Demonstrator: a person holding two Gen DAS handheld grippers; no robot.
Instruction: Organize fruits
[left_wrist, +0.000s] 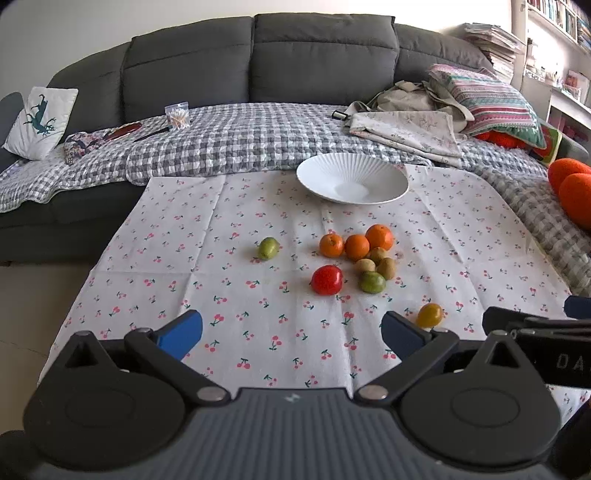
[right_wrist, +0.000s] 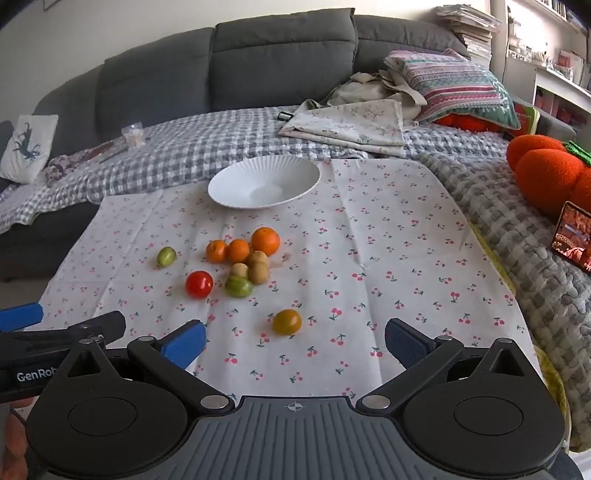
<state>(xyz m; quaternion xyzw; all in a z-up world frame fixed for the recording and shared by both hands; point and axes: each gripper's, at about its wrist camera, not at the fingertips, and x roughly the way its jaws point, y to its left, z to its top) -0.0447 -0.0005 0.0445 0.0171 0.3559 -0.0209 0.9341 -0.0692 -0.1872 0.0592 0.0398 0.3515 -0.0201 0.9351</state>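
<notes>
A white ribbed bowl (left_wrist: 352, 179) (right_wrist: 264, 181) stands empty at the far side of the cherry-print cloth (left_wrist: 258, 295). Fruit lies loose in front of it: three oranges (left_wrist: 356, 246) (right_wrist: 238, 250), a red tomato (left_wrist: 327, 280) (right_wrist: 198, 283), several kiwis (left_wrist: 386, 266) (right_wrist: 258, 272), a green fruit (left_wrist: 372, 281) (right_wrist: 238, 286), a lone green fruit (left_wrist: 268, 247) (right_wrist: 166, 256) to the left, and a yellow-orange tomato (left_wrist: 429, 314) (right_wrist: 287, 321) nearest me. My left gripper (left_wrist: 291, 334) is open near the front edge, nothing between its fingers. My right gripper (right_wrist: 295, 341) is open too, just short of the yellow-orange tomato.
A grey sofa (left_wrist: 258, 66) with a checked blanket (left_wrist: 240, 144) runs behind the table. Folded cloths and a striped cushion (right_wrist: 454, 85) lie at the back right. An orange plush (right_wrist: 546, 173) and a phone (right_wrist: 574, 236) sit on the right.
</notes>
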